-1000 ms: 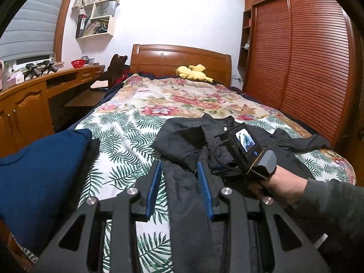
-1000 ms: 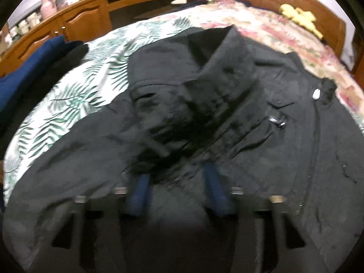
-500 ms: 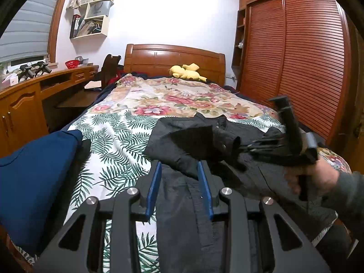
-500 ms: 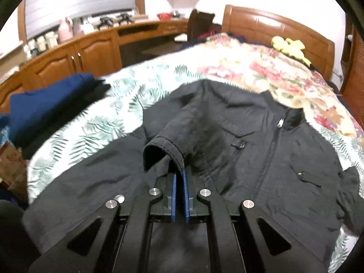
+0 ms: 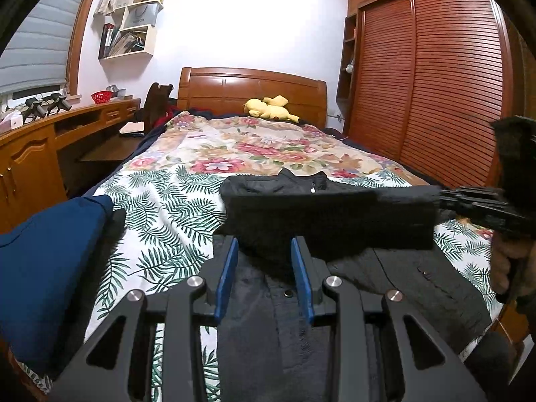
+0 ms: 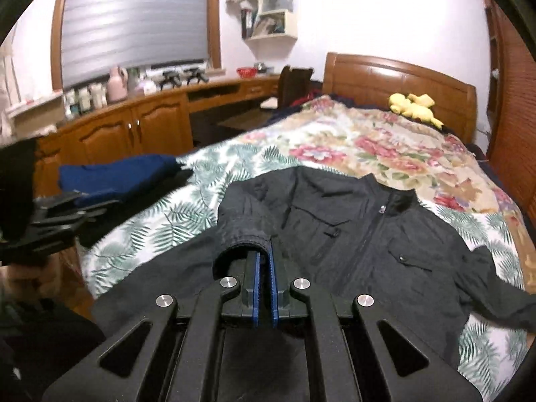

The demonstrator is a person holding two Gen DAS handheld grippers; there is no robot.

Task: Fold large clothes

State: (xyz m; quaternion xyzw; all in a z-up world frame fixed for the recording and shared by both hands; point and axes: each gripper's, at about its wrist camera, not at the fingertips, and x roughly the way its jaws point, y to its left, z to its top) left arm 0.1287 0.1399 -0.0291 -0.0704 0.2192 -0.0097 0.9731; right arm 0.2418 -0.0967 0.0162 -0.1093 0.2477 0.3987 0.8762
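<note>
A black zip jacket [image 6: 368, 234] lies front up on the bed [image 6: 368, 140]. My right gripper [image 6: 264, 254] is shut on one sleeve's cuff [image 6: 241, 238] and holds it raised above the jacket's body. In the left wrist view that sleeve [image 5: 335, 214] stretches level across the jacket towards the right gripper [image 5: 445, 199], held by a hand at the right edge. My left gripper [image 5: 264, 254] hangs low over the jacket's near part, its blue pads [image 5: 227, 274] apart, with dark cloth lying under and between them. It shows blurred in the right wrist view, left gripper [image 6: 57, 221].
A folded blue garment [image 5: 43, 268] sits on the bed's near left corner. A yellow plush toy [image 5: 268, 109] lies by the headboard [image 5: 251, 90]. A wooden desk with cabinets [image 5: 33, 154] runs along the left, and a slatted wardrobe [image 5: 435, 83] stands on the right.
The right gripper shut on the sleeve cuff, then rose and drew it out to the right across the jacket. The left gripper has stayed where it was.
</note>
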